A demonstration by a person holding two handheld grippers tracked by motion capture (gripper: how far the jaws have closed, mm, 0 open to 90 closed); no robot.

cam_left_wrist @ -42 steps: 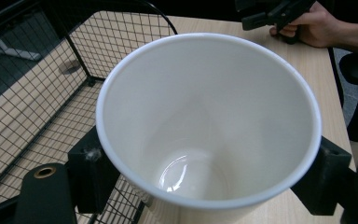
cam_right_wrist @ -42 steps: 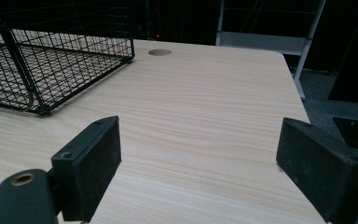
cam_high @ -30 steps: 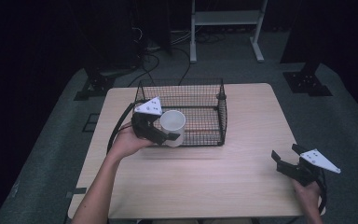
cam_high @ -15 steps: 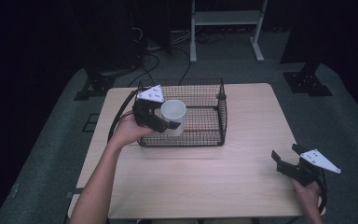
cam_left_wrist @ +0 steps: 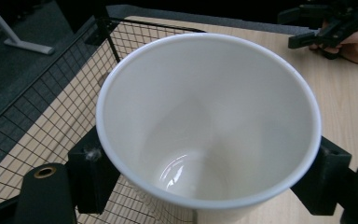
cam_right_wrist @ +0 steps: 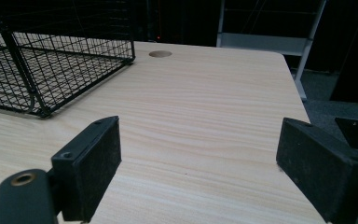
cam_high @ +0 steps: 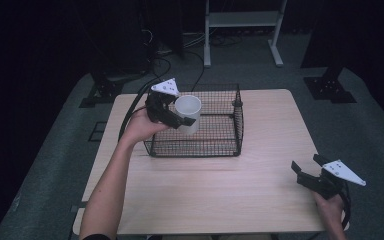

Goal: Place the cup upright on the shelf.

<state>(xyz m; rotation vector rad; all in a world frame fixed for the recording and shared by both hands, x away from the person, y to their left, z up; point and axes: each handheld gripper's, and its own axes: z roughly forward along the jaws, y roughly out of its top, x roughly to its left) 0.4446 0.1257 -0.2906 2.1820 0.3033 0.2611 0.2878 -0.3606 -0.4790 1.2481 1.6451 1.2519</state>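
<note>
A white cup (cam_high: 188, 113) hangs upright over the left part of the black wire basket (cam_high: 232, 129), held by my left gripper (cam_high: 180, 116), which is shut on its sides. In the left gripper view the cup (cam_left_wrist: 205, 126) sits between the two black jaws, its inside bare, with the basket mesh (cam_left_wrist: 37, 102) below and to the left. My right gripper (cam_high: 310, 172) rests open near the table's right front corner with nothing between its pads (cam_right_wrist: 95, 163). The basket (cam_right_wrist: 46, 65) lies to its far left.
The light wooden table (cam_high: 220, 190) has bare room in front of and to the right of the basket. A white metal stand (cam_high: 242, 20) is on the floor beyond the table. Cables (cam_high: 130, 112) trail off the table's left side.
My left gripper has carried the cup up and away from the basket's front wall to a spot above the basket's left side. The right gripper has stayed still.
</note>
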